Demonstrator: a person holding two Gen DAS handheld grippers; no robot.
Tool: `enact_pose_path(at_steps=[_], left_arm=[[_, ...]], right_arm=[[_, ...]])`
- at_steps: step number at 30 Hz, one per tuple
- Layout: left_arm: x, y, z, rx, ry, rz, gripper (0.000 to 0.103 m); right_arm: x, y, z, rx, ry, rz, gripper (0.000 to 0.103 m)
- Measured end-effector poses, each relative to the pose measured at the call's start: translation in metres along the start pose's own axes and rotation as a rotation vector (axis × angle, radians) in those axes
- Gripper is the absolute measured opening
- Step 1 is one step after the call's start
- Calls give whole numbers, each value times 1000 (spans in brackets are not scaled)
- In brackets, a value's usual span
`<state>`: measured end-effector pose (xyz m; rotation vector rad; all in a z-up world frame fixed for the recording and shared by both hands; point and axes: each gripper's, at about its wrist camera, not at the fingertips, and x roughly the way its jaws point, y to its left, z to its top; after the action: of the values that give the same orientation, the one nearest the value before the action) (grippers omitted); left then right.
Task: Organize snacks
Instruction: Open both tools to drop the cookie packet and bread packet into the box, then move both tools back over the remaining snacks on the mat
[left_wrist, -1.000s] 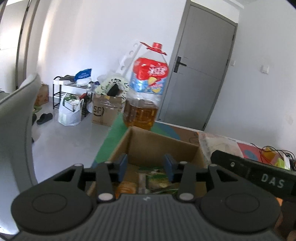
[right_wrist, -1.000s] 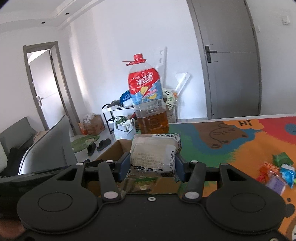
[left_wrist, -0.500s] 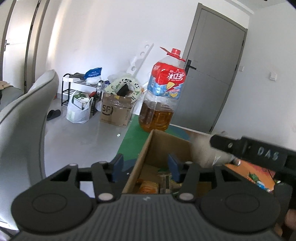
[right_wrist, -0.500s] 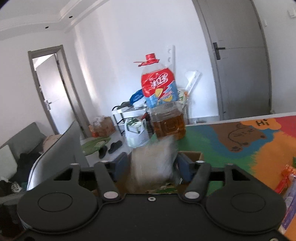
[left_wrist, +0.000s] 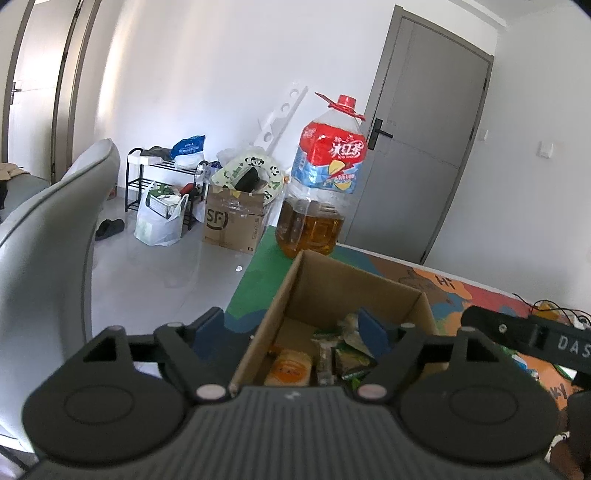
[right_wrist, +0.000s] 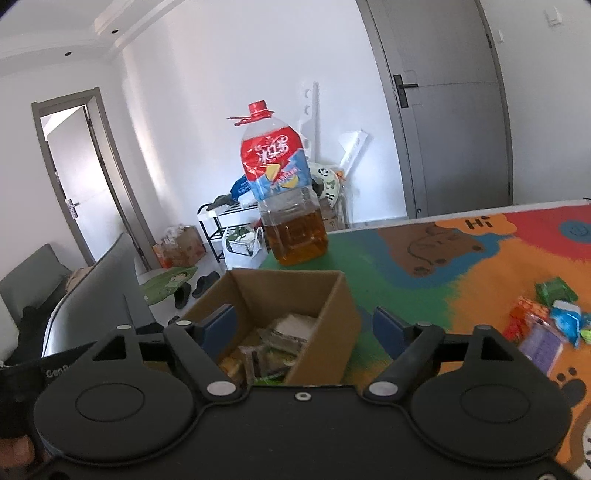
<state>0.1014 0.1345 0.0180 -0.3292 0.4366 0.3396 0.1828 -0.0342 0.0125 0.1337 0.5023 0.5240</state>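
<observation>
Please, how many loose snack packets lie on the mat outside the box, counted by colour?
Green packet: 1
Orange packet: 1
Blue packet: 1
Purple packet: 1
Total: 4, as far as the blurred, overlapping heap allows.
</observation>
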Motion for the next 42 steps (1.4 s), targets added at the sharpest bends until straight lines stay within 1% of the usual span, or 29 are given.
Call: enact_pose_path(at_steps=[5, 10, 12, 16, 18, 24, 27, 30, 33, 35, 42], left_arm=[[-4, -14, -5, 26, 4, 4, 87], [-4, -26, -11, 34, 20, -14, 91], [-4, -31, -13, 35, 35, -24, 92], [-4, -39, -16, 30, 55, -39, 94], [-5, -44, -18, 39, 56, -43, 95], [-8, -61, -24, 65, 76, -71, 96], [-13, -70, -24, 66, 66, -89, 96], [-17, -82, -24, 90, 64, -132, 96], [-21, -97, -26, 123, 48, -161, 96], [-21, -107, -27, 139, 52, -182, 96], [-17, -139, -36, 180, 51, -239, 96]], right_arm=[[-13, -12, -4, 8, -1, -11, 85], [-24, -26, -9, 10, 10, -34, 88], [-29, -32, -10, 19, 12, -45, 94], [-41, -45, -12, 36, 17, -54, 98], [-47, -51, -13, 45, 12, -63, 103], [-64, -71, -14, 75, 4, -87, 103], [-73, -81, -14, 92, -7, -108, 103], [-80, -92, -14, 111, -13, -133, 103], [-89, -103, -14, 127, -31, -154, 103], [-93, -111, -15, 141, -39, -165, 103], [-99, -141, -22, 193, -50, -210, 103]])
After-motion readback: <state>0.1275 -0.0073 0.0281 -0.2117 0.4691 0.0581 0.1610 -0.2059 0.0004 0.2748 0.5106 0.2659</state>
